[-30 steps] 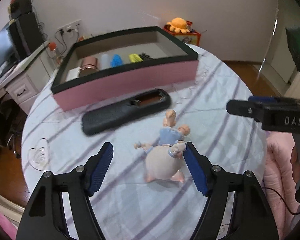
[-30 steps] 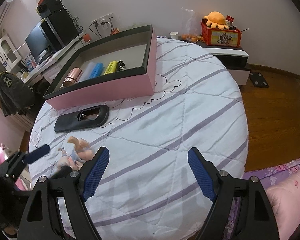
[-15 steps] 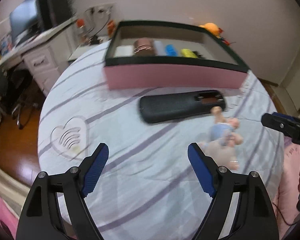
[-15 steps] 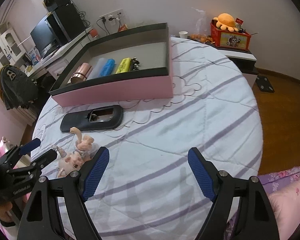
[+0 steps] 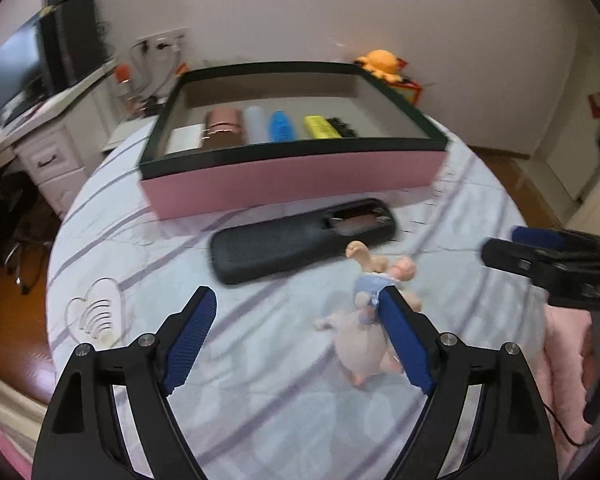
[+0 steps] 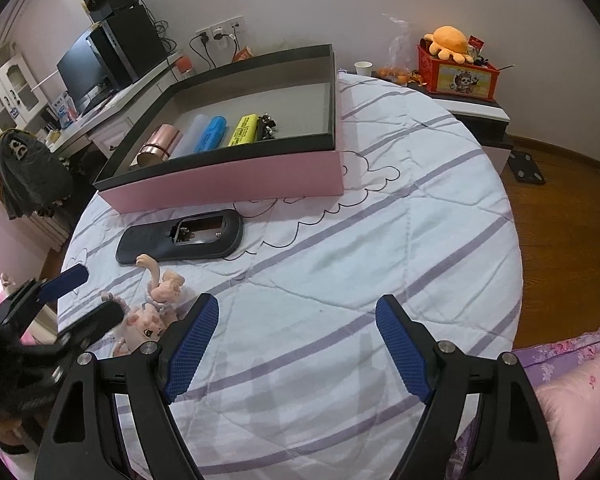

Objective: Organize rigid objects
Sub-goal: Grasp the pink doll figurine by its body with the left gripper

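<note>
A round bed in a striped white quilt (image 6: pixel 380 216) fills the frame, a monitor (image 6: pixel 85 73) at upper left. The pink box (image 6: pixel 236 176) sits upper centre, the doll (image 5: pixel 364 320) lower centre beside the black remote (image 5: pixel 296 240). The left gripper (image 5: pixel 296 336) and right gripper (image 6: pixel 296 344) gape wide, holding nothing.

A home bedroom: a round bed with striped quilt (image 6: pixel 380 240), desk with monitor (image 6: pixel 86 70), plush octopus (image 6: pixel 450 42) far right.

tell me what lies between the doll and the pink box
The black remote control, battery bay open, lies between the doll and the pink box; the right wrist view shows it.
</note>
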Available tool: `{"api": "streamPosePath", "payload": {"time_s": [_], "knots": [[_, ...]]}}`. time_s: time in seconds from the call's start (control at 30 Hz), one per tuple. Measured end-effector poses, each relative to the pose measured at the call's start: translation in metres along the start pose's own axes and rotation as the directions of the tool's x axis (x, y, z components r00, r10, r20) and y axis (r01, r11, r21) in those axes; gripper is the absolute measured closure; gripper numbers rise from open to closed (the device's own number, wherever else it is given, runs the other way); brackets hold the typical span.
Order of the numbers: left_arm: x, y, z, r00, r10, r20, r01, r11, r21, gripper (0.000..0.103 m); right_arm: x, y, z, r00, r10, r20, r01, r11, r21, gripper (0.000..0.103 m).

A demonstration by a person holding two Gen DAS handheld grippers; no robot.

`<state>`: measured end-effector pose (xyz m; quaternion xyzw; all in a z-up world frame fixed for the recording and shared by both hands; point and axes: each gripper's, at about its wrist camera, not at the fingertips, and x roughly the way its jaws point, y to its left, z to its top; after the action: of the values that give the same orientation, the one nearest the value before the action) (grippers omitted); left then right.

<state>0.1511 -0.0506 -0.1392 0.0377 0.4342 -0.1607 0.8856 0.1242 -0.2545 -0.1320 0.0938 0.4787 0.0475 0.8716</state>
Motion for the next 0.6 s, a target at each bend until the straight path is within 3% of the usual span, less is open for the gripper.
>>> {"api": "streamPosePath", "payload": {"time_s": [0.1,0.4,0.5,0.6], "knots": [[-0.003,0.018,-0.002,1.0,0.01,0.007,-0.01,0.999,-0.035,0.012,-0.001,-0.001,0.0,1.0,0.0,0.0,0.0,1.0,-0.004,0.021],[-0.008,0.06,-0.013,0.99,0.137,-0.021,-0.138,0.984,-0.115,0.012,0.006,0.01,0.001,0.999,0.029,-0.012,-0.03,0.999,-0.026,0.021],[-0.016,0.065,-0.018,0.991,0.135,-0.01,-0.135,0.981,-0.142,0.012,0.007,0.012,0.0,0.999,0.034,-0.016,-0.035,0.999,-0.031,0.021],[-0.031,0.058,-0.022,0.996,0.086,0.029,-0.081,0.987,-0.14,0.012,0.006,0.009,-0.001,0.999,0.031,-0.015,-0.031,0.999,-0.028,0.021]]}}
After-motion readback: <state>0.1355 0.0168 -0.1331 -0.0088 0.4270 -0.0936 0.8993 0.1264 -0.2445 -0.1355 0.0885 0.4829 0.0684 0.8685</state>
